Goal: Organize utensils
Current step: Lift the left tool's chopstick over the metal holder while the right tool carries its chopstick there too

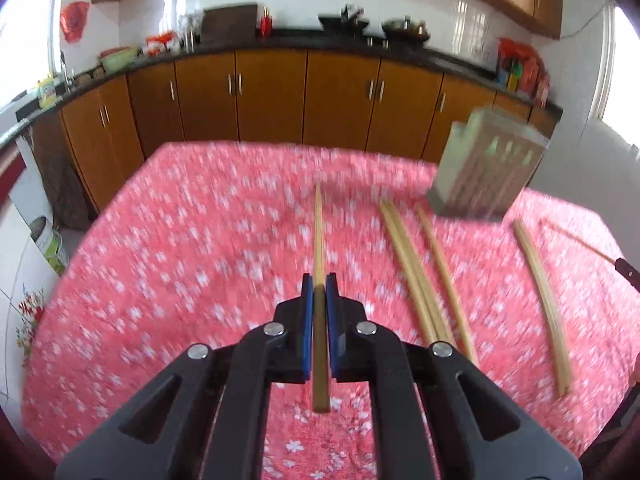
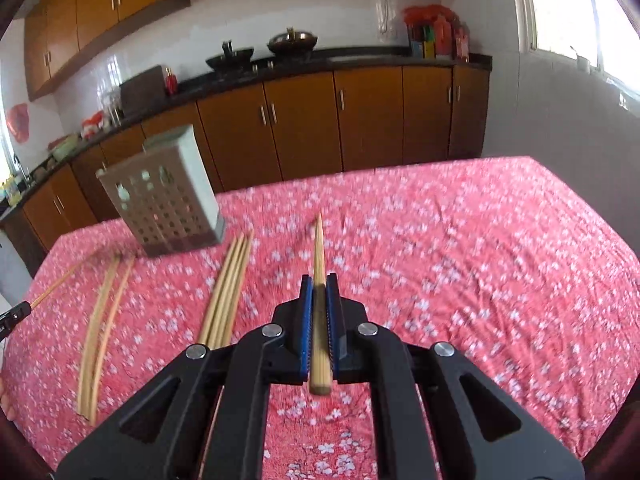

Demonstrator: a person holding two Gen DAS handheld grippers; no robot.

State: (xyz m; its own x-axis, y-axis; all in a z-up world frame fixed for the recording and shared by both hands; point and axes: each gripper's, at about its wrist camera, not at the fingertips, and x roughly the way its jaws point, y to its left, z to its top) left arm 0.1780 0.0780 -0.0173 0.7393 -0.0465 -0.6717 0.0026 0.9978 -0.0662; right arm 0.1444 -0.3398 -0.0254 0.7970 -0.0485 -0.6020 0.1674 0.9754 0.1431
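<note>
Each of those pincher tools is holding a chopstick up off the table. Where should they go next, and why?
Probably toward the perforated chopstick holder. The left gripper and right gripper are each clamped on a chopstick, more chopsticks lie loose on the floral tablecloth, and the holder stands upright beyond them.

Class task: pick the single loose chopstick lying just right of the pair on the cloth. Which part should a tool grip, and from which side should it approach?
Grip the single chopstick near its thicker near end, coming from above with the pads either side of its width. It lies flat, with a gap to the pair at that end, so one pad should fit between.
</note>
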